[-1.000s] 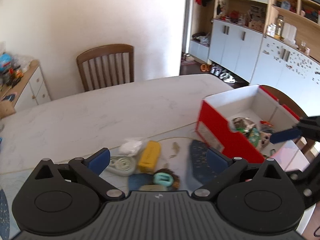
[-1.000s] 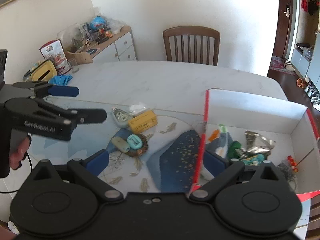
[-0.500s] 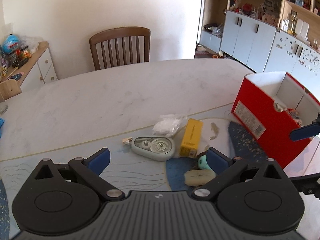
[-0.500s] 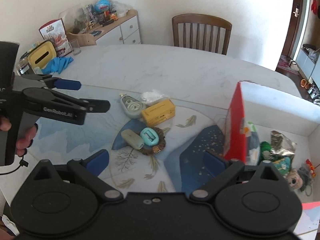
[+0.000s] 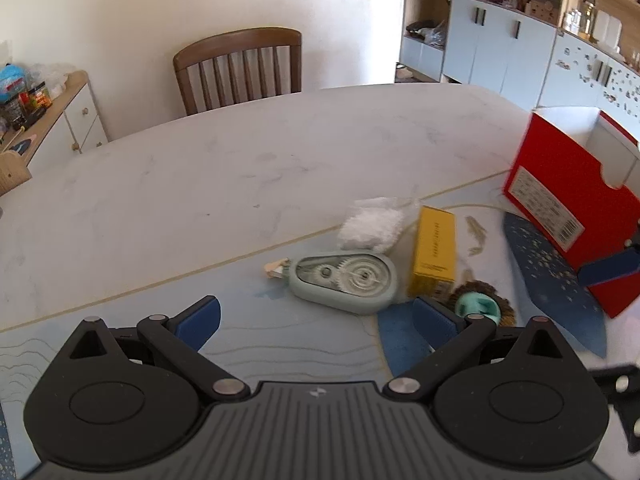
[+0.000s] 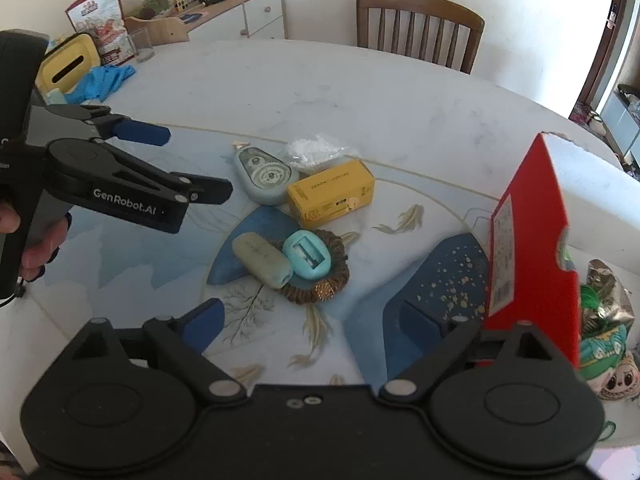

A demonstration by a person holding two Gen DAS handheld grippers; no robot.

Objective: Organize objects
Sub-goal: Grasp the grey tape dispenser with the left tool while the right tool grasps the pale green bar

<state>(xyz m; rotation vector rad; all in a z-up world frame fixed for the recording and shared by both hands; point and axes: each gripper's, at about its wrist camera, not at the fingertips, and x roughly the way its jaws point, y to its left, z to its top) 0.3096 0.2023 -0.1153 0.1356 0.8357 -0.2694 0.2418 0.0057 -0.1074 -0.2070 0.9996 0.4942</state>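
Marble-look table (image 5: 200, 184), one wooden chair (image 5: 240, 68) at its far side, a sideboard (image 6: 240, 12) cluttered with toys along the wall. A printed blue mat (image 6: 120, 280) covered the near part of the table.

Loose on the mat, counted: one grey-green tape dispenser (image 5: 346, 282), clear window showing gears; one yellow box (image 6: 330, 194) lying flat just beside it; one white packet (image 5: 370, 226) behind both, touching the dispenser; one pale oblong case (image 6: 262, 260); one teal oval sharpener (image 6: 307, 254), resting on one brown scrunchie (image 6: 320, 280), with the case touching it. Six pieces in all.

One red box (image 6: 528, 248) with white inside stood at the right, holding a foil wrapper (image 6: 608, 296) and green packets; count inside unclear.

Left gripper (image 6: 176, 168) hung above the mat left of the dispenser, blue-padded fingers spread wide, holding nothing. Right gripper (image 6: 316, 320) likewise wide apart and empty, its right finger (image 6: 420, 320) near the red box's wall; contact not clear.
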